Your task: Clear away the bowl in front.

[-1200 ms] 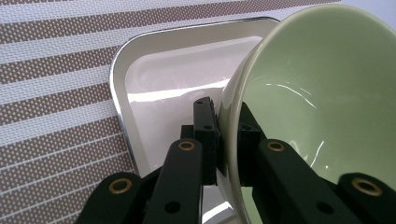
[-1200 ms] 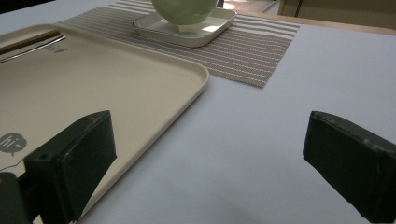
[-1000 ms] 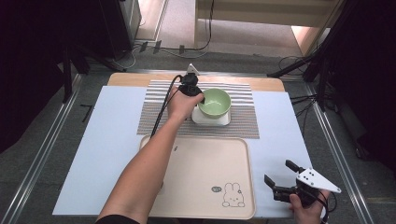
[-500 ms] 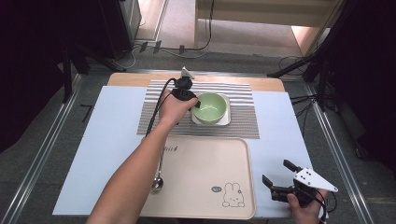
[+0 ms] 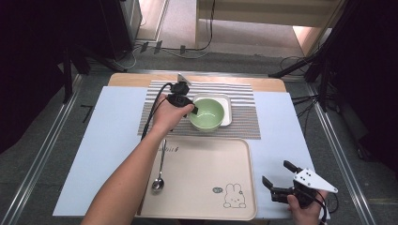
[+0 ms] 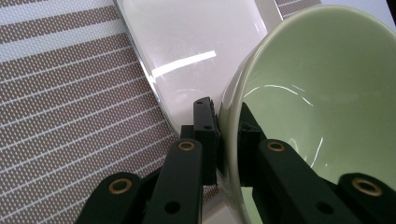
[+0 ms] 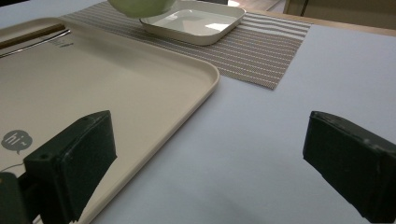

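A pale green bowl [image 5: 207, 114] hangs tilted just above a white square plate [image 5: 227, 104] on the striped placemat [image 5: 244, 124]. My left gripper [image 5: 194, 110] is shut on the bowl's left rim. In the left gripper view the jaws [image 6: 224, 126] pinch the rim, one inside and one outside the bowl [image 6: 317, 93], with the plate [image 6: 187, 46] below. My right gripper [image 5: 276, 173] stands open over the blue table cover at the near right, nothing between its fingers [image 7: 210, 149]. The bowl's underside [image 7: 140, 5] hangs above the plate [image 7: 196, 21] there.
A beige tray [image 5: 206, 164] with a rabbit print lies in front of the placemat. A metal spoon [image 5: 159, 171] rests at the tray's left side, with brown chopsticks [image 7: 32, 33] beside it. The pale blue cover [image 5: 112, 136] spans the table.
The left gripper has drawn the bowl off the plate's middle, toward the near side and slightly left. The forearm swung aside, uncovering the spoon. The right gripper stayed put.
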`<control>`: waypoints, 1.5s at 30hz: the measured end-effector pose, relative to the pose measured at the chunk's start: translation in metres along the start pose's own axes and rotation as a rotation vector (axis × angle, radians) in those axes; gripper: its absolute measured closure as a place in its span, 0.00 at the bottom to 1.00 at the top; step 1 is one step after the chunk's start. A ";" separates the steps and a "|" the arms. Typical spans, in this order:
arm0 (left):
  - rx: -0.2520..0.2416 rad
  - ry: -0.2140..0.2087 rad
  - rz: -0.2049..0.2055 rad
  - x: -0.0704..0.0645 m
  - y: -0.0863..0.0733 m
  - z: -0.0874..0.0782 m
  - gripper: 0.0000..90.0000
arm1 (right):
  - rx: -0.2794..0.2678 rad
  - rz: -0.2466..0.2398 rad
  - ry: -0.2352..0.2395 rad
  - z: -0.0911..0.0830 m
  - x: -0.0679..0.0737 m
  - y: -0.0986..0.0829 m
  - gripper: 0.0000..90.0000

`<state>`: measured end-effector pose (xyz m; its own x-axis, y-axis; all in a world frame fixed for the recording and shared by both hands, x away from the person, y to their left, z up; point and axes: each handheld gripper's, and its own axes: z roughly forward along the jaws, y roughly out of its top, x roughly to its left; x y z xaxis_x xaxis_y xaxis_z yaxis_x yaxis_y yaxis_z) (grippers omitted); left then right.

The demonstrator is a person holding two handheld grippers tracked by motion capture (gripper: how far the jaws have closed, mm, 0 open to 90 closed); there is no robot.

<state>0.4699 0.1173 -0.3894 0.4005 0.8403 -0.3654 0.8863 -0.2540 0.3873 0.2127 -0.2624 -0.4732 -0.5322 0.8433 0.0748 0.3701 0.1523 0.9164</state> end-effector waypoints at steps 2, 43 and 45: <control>0.001 0.002 0.007 0.000 -0.002 -0.001 0.94 | 0.000 -0.002 0.000 0.000 0.000 0.000 0.03; 0.079 -0.044 0.135 -0.012 -0.116 -0.024 0.93 | -0.007 -0.012 -0.003 -0.001 0.003 0.002 0.03; 0.081 -0.039 0.135 -0.011 -0.121 -0.026 0.93 | -0.005 -0.011 -0.003 -0.001 0.003 0.002 0.03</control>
<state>0.3525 0.1514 -0.4100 0.5247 0.7770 -0.3477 0.8389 -0.4027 0.3662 0.2108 -0.2599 -0.4711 -0.5341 0.8431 0.0631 0.3602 0.1594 0.9192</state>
